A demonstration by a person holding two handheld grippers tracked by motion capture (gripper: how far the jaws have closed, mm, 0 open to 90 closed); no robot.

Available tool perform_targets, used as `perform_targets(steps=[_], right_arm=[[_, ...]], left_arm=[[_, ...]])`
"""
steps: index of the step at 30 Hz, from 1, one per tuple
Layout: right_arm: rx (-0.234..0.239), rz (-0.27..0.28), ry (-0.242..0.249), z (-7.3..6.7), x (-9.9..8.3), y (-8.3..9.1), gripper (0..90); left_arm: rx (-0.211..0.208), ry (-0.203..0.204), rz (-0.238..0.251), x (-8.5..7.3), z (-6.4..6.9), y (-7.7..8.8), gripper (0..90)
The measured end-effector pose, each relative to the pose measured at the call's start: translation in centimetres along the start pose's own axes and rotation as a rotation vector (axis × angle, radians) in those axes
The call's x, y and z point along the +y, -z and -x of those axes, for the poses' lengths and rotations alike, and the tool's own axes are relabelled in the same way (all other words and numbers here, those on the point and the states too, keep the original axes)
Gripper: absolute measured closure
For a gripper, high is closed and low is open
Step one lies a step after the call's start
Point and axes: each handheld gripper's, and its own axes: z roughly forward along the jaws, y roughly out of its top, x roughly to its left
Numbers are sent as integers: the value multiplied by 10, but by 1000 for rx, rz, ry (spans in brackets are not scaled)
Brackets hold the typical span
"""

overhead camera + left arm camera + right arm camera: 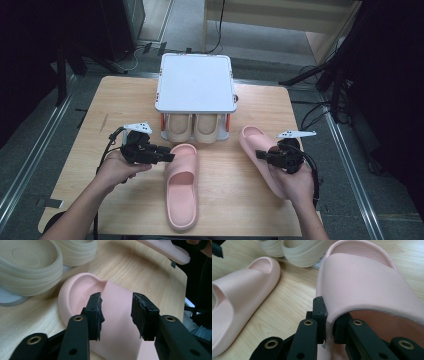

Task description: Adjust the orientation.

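Grip: right gripper (328,315) pinches lifted pink foam slipper's (372,282) strap edge; left gripper (116,312), jaws apart, straddles flat pink foam slipper (117,322) | advice: clamp strap squarely before lifting

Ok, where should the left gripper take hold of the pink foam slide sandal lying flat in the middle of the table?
Grip the pink foam slide sandal by its wide upper strap, one jaw over it and one inside the foot opening, as the right gripper holds its sandal. The left gripper is open at the strap, so approach from that side.
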Motion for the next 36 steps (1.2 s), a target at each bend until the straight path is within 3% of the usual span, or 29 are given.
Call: perform_targets(steps=[5,8,10,20,27,36], right_arm=[[24,8,9,-21,-5,2,833],[20,-6,40,-36,-7,-2,832],[24,-16,65,-44,-9,-7,831],[75,-54,81,-66,-11,-39,830],[73,-91,94,-77,-17,-58,829],[16,-127,140,-97,-21,-78,810]], left_arm=[[9,-27,1,0,2,0,665],[18,-35,6,0,2,0,701],[22,-36,-2,0,2,-1,718],[4,-63,-7,-3,-1,-9,713],[8,-79,-26,-5,0,-12,712],[12,-80,-25,-7,-1,-10,705]])
